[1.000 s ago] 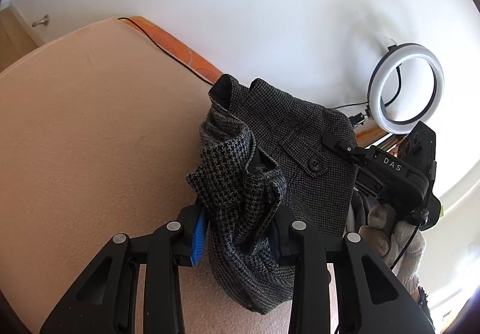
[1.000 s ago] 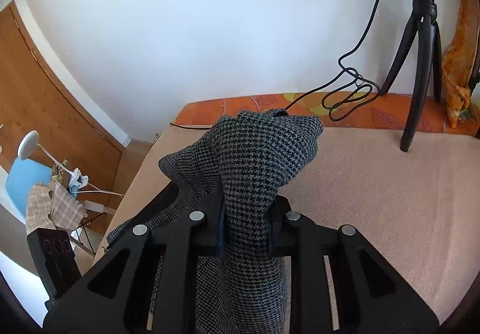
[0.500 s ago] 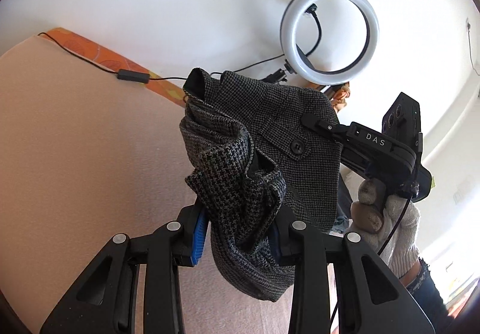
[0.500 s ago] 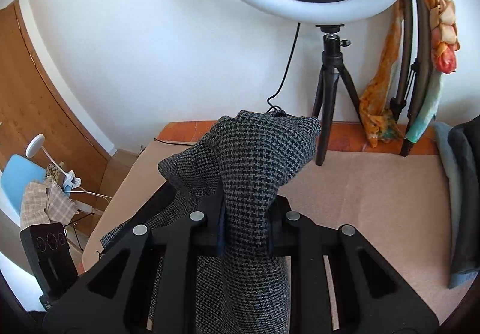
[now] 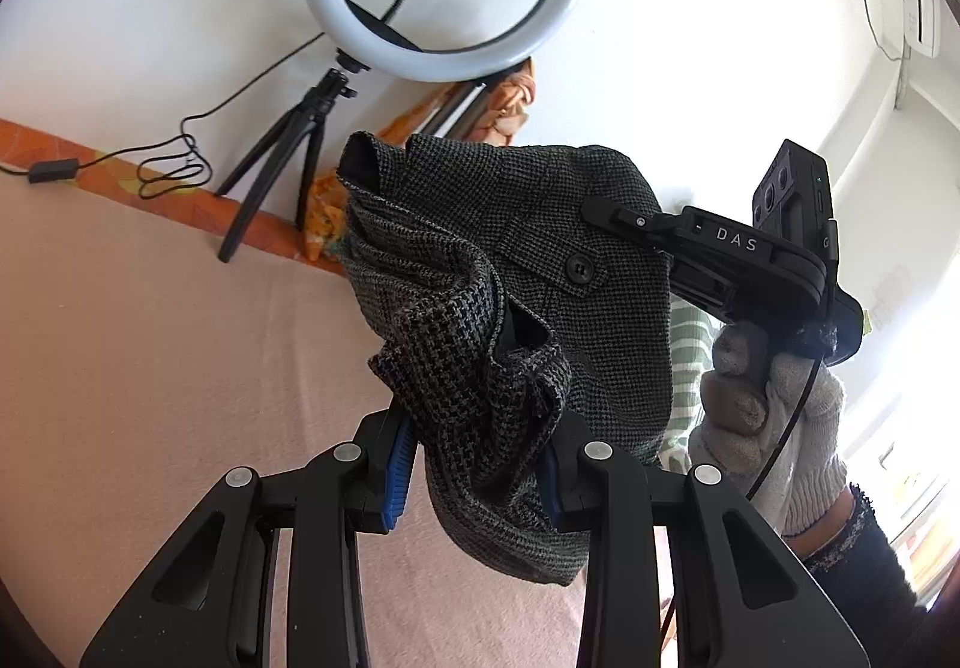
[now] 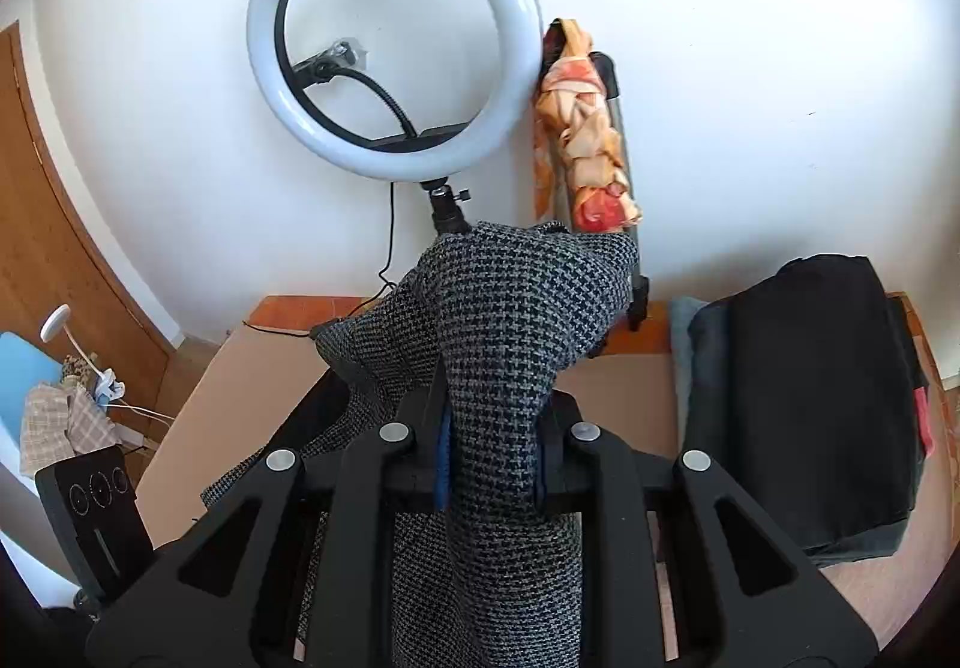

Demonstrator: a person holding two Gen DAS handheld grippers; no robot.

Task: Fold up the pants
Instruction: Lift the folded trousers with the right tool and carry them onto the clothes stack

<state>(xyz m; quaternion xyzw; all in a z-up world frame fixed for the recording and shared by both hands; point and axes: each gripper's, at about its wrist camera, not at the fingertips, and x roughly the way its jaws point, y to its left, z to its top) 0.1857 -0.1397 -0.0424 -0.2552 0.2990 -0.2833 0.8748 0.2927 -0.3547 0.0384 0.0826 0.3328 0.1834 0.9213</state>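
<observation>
The pants [image 5: 528, 272] are grey houndstooth with a buttoned pocket flap. My left gripper [image 5: 474, 464] is shut on a bunched part of them and holds them up above the peach bed cover [image 5: 150, 368]. My right gripper [image 6: 492, 458] is shut on another fold of the same pants [image 6: 510, 332], which hang down between and below its fingers. In the left wrist view the right gripper's body [image 5: 738, 248] and the gloved hand [image 5: 774, 416] sit to the right, beyond the pants.
A ring light on a small tripod [image 6: 390, 44] stands at the bed's far edge by the white wall, its cable [image 5: 174, 164] trailing left. An orange patterned cloth [image 6: 582, 152] hangs beside it. A stack of dark folded garments [image 6: 798, 404] lies on the right.
Both grippers have lifted and swung with the pants still gripped: the ring light has moved into the middle of both views, and the stack of dark garments has come into the right wrist view.
</observation>
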